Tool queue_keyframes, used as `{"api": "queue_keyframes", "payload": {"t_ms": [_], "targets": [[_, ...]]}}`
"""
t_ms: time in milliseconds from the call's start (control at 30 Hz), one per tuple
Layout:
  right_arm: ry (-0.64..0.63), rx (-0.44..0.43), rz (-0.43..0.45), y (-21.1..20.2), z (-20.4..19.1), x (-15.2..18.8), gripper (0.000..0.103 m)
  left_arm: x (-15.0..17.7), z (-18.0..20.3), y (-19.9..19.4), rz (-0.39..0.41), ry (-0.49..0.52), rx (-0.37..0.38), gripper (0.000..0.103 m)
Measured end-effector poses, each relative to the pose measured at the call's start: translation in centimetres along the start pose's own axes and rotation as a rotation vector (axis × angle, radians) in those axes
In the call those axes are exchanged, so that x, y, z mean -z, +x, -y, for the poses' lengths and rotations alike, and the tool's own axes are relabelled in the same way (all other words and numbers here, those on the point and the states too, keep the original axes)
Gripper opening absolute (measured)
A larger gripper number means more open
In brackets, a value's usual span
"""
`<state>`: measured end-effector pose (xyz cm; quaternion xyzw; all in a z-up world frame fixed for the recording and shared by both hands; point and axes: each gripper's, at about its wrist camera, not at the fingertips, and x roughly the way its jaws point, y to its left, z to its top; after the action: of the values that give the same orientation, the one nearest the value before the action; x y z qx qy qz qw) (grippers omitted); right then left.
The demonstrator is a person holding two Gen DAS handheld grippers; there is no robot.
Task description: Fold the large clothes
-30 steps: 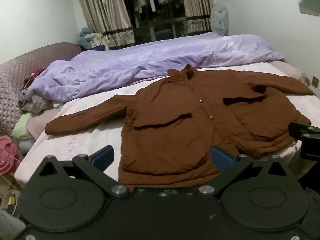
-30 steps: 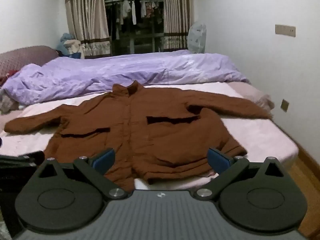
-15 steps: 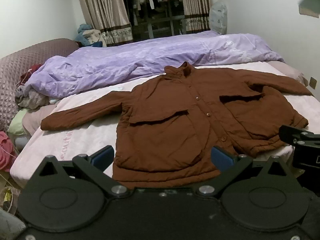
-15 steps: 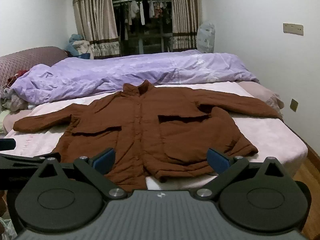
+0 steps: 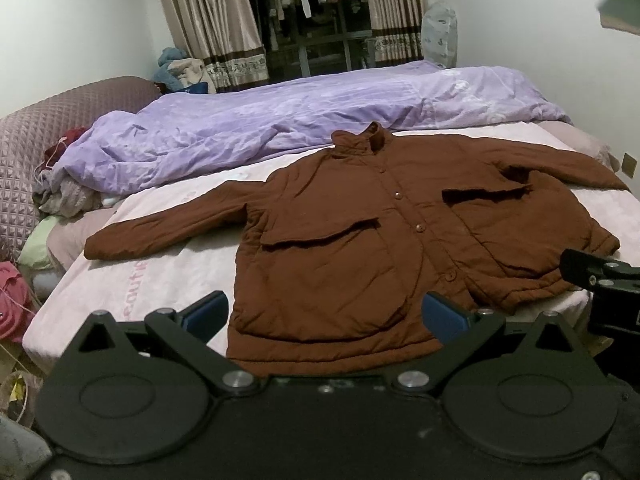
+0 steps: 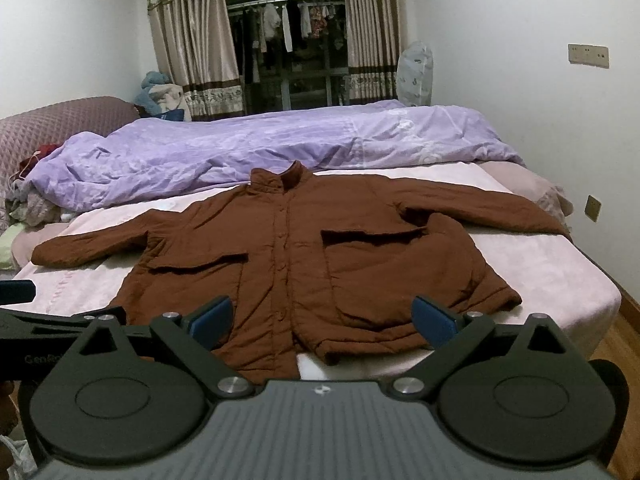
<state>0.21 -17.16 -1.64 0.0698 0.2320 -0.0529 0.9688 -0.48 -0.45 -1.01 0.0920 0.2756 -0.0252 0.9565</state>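
Note:
A large brown padded jacket (image 5: pixel 360 240) lies flat and face up on the bed, buttoned, both sleeves spread out to the sides, collar toward the far side. It also shows in the right wrist view (image 6: pixel 304 256). My left gripper (image 5: pixel 326 318) is open and empty, held before the jacket's hem at its left half. My right gripper (image 6: pixel 322 318) is open and empty, before the hem near its middle. Each gripper shows at the edge of the other's view.
The pink bed sheet (image 5: pixel 160 276) lies under the jacket. A crumpled purple duvet (image 5: pixel 280 128) runs along the far side of the bed. A quilted headboard (image 5: pixel 24 136) and loose clothes are at the left. Wooden floor (image 6: pixel 616 336) is at the right.
Both grippers have drawn back and risen slightly, so the jacket sits a little farther and more centred in both views. The jacket itself has not moved.

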Motion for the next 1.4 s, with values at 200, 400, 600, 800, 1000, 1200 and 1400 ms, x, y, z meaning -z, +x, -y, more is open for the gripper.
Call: {"api": "queue_keyframes", "payload": {"t_ms": [200, 400, 600, 800, 1000, 1200, 1400], "targets": [[0.000, 0.003, -0.001, 0.00, 0.02, 0.01, 0.103, 0.06, -0.02, 0.01, 0.003, 0.000, 0.003, 0.103], [0.008, 0.009, -0.001, -0.01, 0.35, 0.14, 0.103, 0.13, -0.11, 0.03, 0.005, -0.003, 0.005, 0.103], [0.008, 0.011, -0.003, -0.02, 0.37, 0.21, 0.103, 0.11, -0.14, 0.11, 0.002, -0.003, 0.005, 0.103], [0.007, 0.013, -0.003, 0.00, 0.40, 0.24, 0.103, 0.08, 0.03, -0.13, 0.010, 0.004, 0.003, 0.103], [0.007, 0.015, -0.003, 0.01, 0.51, 0.27, 0.103, 0.18, 0.06, -0.15, 0.008, 0.004, 0.004, 0.103], [0.006, 0.016, -0.004, 0.01, 0.41, 0.23, 0.103, 0.17, 0.07, -0.18, 0.009, 0.005, 0.003, 0.103], [0.007, 0.019, -0.008, 0.03, 0.43, 0.34, 0.103, 0.25, 0.19, -0.16, 0.010, 0.001, 0.000, 0.103]]}}
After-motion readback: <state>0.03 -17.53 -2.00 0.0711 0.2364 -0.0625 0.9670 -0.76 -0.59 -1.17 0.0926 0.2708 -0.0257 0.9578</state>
